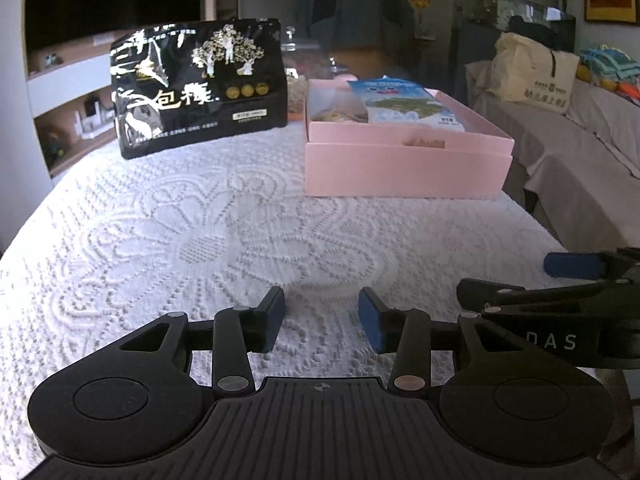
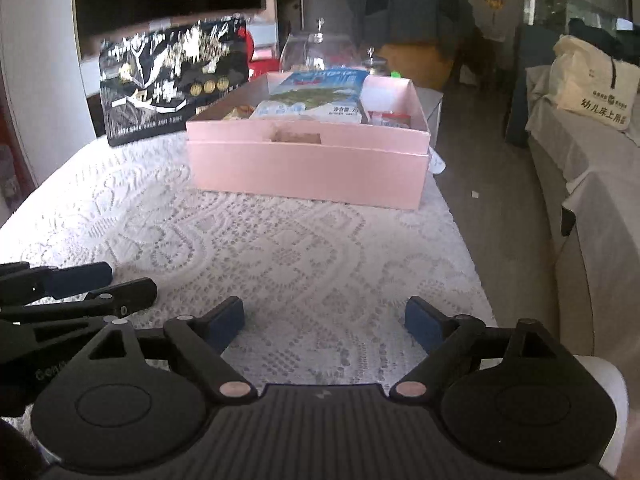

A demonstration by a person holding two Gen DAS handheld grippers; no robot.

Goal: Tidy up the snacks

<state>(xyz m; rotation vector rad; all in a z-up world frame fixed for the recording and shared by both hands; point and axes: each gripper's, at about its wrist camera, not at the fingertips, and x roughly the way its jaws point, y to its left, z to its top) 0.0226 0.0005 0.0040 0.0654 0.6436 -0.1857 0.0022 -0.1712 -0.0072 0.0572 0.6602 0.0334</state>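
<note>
A pink box [image 1: 404, 168] [image 2: 308, 168] stands at the far side of the lace-covered table [image 1: 200, 232]. A light blue snack bag [image 1: 404, 104] [image 2: 320, 94] lies in it on top of other packets. To the box's left a big black snack bag [image 1: 200, 84] [image 2: 172, 80] with gold print stands upright. My left gripper [image 1: 322, 320] is open over bare tablecloth, nothing between its blue pads. My right gripper [image 2: 325, 322] is open wider, also over bare cloth. Each gripper's fingers show at the edge of the other's view [image 1: 572, 266] [image 2: 80, 280].
Clear glass lidded jars [image 2: 316, 50] stand behind the box. A covered sofa [image 2: 580, 184] with a cream tote bag [image 2: 592, 84] runs along the right. Shelves [image 1: 76, 120] lie beyond the table's left edge. The table's right edge drops to the floor [image 2: 492, 200].
</note>
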